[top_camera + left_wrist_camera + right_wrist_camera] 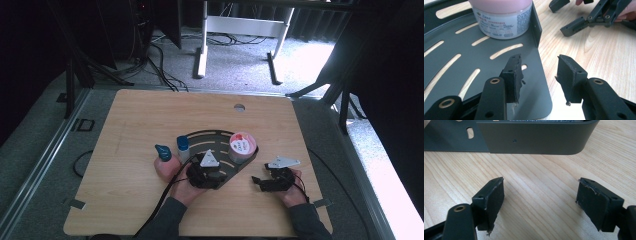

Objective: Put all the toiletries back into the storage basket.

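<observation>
A dark slotted tray [200, 137] is seen near the middle of the bench [135, 115], with a pink-lidded jar [242, 146] standing in it at its 3 o'clock end. The left gripper [539, 72] is held over the tray's near edge at about 6 o'clock — its jaws are apart, one above the tray floor and one above bare wood, with the tray's corner between them and nothing pressed. In the left gripper view the jar [502, 21] is seen upright at 11 o'clock, close against the tray's side wall [537, 23]. The right gripper [257, 182] is rested on the bench at 4 o'clock from the tray, well apart from it; its jaws are spread wide over bare wood, pointed at the tray's outer wall [536, 137]. Two blue-capped bottles [172, 155] are stood just beside the tray at 9 o'clock.
</observation>
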A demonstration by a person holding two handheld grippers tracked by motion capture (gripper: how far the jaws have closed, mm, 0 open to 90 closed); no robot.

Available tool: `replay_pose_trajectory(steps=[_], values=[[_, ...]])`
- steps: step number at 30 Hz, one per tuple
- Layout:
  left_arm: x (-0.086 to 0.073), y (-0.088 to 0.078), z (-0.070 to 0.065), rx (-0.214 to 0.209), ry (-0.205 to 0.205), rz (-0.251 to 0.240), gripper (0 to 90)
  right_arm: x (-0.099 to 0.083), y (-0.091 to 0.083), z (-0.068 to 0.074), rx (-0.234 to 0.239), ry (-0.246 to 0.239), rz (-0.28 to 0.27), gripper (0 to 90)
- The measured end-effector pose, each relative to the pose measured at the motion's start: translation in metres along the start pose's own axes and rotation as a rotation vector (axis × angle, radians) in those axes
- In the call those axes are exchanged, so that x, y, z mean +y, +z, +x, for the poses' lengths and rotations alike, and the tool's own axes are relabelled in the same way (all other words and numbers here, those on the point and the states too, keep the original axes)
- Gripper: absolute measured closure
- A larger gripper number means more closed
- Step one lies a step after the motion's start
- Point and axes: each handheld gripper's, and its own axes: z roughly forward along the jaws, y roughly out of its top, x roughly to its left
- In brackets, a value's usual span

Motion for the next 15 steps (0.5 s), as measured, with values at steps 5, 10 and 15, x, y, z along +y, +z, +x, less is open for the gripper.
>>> replay_pose_trajectory(steps=[5,10,15], values=[[-0.004,-0.002,0.0,0.015,-0.014,0.001,54.6,0.0,0.0,0.0,0.0,0.0,0.0,22.0],[-0.006,-0.008,-0.001,0.029,-0.062,-0.037,54.7,0.0,0.0,0.0,0.001,0.001,0.0,22.0],[-0.007,-0.013,-0.002,0.033,-0.069,-0.034,54.6,0.0,0.0,0.0,0.001,0.0,0.0,22.0]])
